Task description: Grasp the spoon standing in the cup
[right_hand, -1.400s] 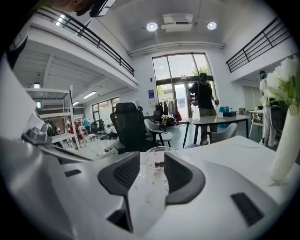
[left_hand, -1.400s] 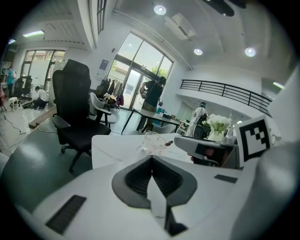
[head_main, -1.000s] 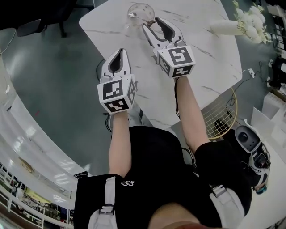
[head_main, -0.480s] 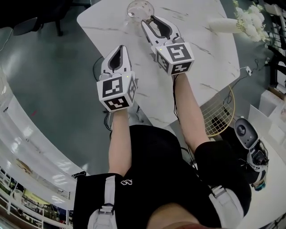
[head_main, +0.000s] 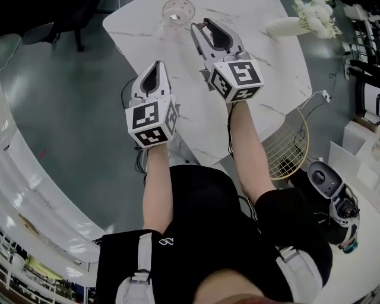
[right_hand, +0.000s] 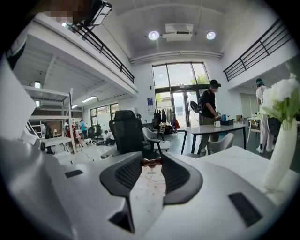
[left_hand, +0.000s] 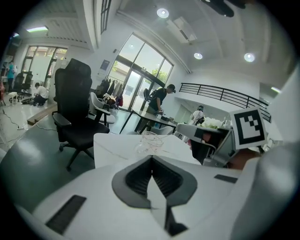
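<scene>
Setting: seen from above, a person stands at a white marble table with both forearms stretched over it and a two-jaw gripper in each hand.

Right gripper: the right gripper reaches toward the far end of the table, with its tips close beside the cup. Its jaws have just been closing. In the right gripper view they stand partly narrowed, and the tips pinch a small piece that bridges the gap between them.

Spoon: the spoon shows only as that short reddish-brown piece caught between the right jaw tips, seemingly the top of its handle. A thin stem drops from it toward the cup. The rest is too small to make out, and the head view does not show it clearly.

Cup: the clear glass cup stands on the table near its far edge. In the head view it is just left of the right gripper's tips. In the right gripper view it sits straight ahead and below the tips.

Left gripper: the left gripper is held over the near left edge of the table, well short of the cup. Its jaws are pressed together with nothing between them, and the cup appears beyond them.

Other things: a white vase of white flowers lies at the table's far right. A black office chair stands on the floor beyond.
</scene>
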`<state>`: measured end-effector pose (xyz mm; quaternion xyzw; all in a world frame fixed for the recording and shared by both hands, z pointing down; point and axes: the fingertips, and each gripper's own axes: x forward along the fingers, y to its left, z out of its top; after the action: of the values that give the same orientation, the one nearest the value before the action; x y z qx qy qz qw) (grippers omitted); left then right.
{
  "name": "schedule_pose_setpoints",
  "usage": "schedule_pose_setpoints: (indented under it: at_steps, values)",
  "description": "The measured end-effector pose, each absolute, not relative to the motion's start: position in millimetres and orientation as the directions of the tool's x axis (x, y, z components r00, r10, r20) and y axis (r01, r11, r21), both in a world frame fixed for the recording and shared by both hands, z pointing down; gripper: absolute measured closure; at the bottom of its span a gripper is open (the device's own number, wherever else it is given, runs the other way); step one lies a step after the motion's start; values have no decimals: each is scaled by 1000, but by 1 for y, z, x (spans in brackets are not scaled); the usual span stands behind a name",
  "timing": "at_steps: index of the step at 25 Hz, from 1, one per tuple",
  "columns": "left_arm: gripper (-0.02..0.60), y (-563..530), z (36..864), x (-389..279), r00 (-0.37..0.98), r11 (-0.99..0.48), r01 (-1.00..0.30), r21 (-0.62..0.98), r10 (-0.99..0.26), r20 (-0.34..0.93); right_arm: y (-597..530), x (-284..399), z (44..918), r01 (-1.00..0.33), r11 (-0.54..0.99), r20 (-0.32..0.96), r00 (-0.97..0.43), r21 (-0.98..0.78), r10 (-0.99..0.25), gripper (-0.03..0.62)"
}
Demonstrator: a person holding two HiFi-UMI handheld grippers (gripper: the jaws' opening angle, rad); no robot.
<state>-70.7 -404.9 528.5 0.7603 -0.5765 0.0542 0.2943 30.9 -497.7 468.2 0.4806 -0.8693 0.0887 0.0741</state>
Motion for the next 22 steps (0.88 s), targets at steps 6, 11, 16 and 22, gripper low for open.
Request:
schedule_pose_setpoints:
  at_steps: [6, 11, 16, 22]
  values:
    - [569, -390, 507, -59, 325, -181, -909, 375, -872, 367, -462, 52, 445, -845, 497, 131, -525, -195, -841, 459]
    - [569, -371, 450, -53, 327, -222, -913, 341, -900, 289, -423, 68, 393, -852, 482, 51, -500, -204, -864, 459]
    - [569, -336, 416, -41, 329, -247, -917, 313, -912, 243, -379, 88, 361, -858, 469, -2, -479, -210, -878, 459]
    - [568, -291, 385, -47, 273, -214, -935, 282, -943, 192, -325, 103, 344, -860, 467, -22, -473, -205, -881, 459]
